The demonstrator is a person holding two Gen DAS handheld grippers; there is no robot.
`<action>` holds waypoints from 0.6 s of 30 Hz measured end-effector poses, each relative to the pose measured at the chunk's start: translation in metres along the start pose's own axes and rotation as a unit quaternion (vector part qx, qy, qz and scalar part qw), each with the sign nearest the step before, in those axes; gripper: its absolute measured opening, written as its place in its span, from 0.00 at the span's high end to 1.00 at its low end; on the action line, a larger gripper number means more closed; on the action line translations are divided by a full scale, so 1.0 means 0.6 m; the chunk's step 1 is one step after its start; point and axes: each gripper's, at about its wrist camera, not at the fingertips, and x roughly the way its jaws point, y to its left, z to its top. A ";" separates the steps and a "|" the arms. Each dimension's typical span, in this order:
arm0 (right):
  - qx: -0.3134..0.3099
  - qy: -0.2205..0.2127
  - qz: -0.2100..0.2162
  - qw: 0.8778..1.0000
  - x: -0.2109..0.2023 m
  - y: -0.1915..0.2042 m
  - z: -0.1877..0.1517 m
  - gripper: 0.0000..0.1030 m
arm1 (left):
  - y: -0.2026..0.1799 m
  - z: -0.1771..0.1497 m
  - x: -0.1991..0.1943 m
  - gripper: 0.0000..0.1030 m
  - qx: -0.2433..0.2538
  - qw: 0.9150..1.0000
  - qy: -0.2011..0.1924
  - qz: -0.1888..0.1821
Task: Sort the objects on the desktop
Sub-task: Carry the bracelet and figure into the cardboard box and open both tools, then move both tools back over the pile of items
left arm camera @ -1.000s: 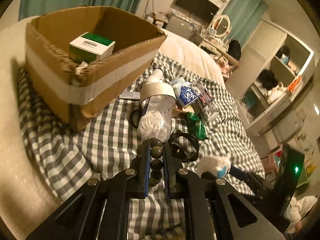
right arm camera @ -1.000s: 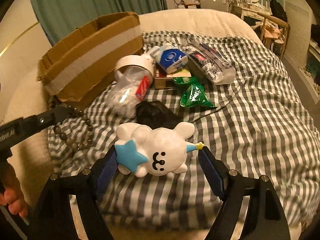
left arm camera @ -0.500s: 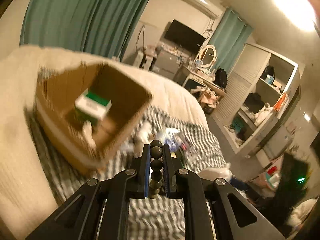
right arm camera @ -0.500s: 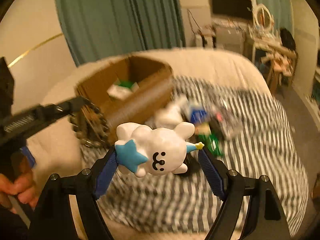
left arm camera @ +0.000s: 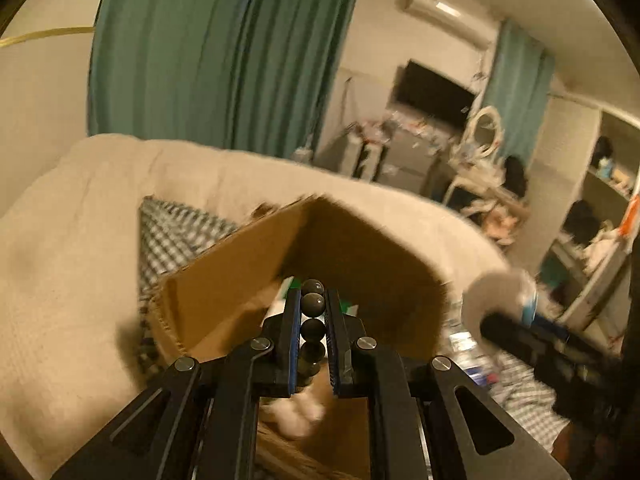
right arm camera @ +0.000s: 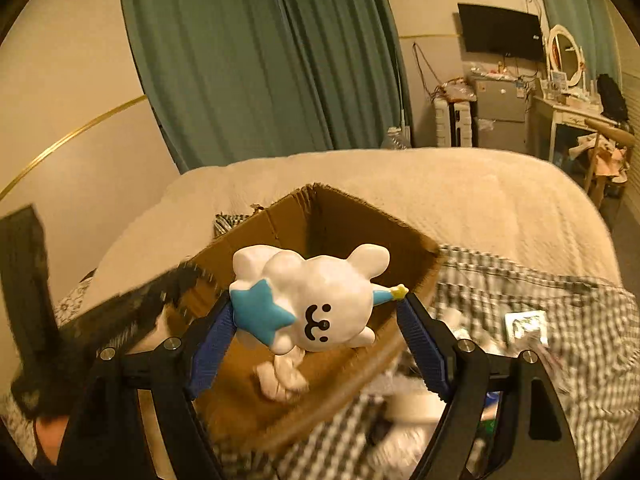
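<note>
Your left gripper (left arm camera: 313, 308): fingers pressed together on a string of dark beads (left arm camera: 312, 322), the strand standing upright between the pads and held over the open cardboard box (left arm camera: 224, 300). Your right gripper (right arm camera: 316, 320): fingers spread wide yet clamped on a white cloud-shaped toy (right arm camera: 316, 300) with a blue star and a small black face, held above the near rim of the same box (right arm camera: 344, 216). Box contents: a green-and-white carton (left arm camera: 344, 306), partly hidden behind your left fingers, and a pale crumpled lump (right arm camera: 280, 376) on the floor. Box rests on a checked cloth (right arm camera: 540, 320) over a cream blanket (right arm camera: 460, 188). Blurred loose items lie on the cloth right of the box. Teal curtains (right arm camera: 248, 60) behind.
</note>
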 end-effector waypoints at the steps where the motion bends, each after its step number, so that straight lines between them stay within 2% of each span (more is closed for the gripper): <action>1: 0.004 0.004 0.007 1.000 0.026 0.000 0.001 0.21 | 0.001 -0.003 0.008 0.89 0.009 1.000 0.001 0.007; 4: 0.026 0.006 0.008 1.000 0.060 -0.014 -0.006 0.19 | 0.009 -0.006 0.019 0.88 0.012 1.000 -0.005 -0.007; 5: 0.035 0.000 0.007 0.999 0.058 -0.017 -0.010 0.16 | 0.006 -0.009 0.018 0.83 0.013 1.000 -0.010 -0.004; 6: 0.041 -0.006 0.005 0.999 0.054 -0.022 -0.012 0.09 | 0.004 -0.009 0.018 0.65 0.016 1.000 -0.013 0.000; 7: 0.046 -0.011 0.002 0.999 0.047 -0.026 -0.014 0.07 | 0.000 -0.010 0.015 0.50 0.023 1.000 -0.016 0.011; 8: 0.052 -0.017 -0.005 0.998 0.037 -0.033 -0.015 0.07 | -0.004 -0.011 0.010 0.25 0.030 0.999 -0.023 0.026; 11: 0.059 -0.026 -0.019 0.998 -0.002 -0.047 -0.023 0.07 | -0.013 -0.016 -0.018 0.22 0.043 0.997 -0.052 0.033; 15: 0.063 -0.028 -0.044 0.997 -0.090 -0.069 -0.041 0.07 | -0.026 -0.018 -0.060 0.19 0.029 0.997 -0.061 0.034; 18: 0.055 -0.034 -0.068 0.996 -0.169 -0.086 -0.057 0.07 | -0.058 -0.019 -0.091 0.19 0.025 0.998 -0.054 0.020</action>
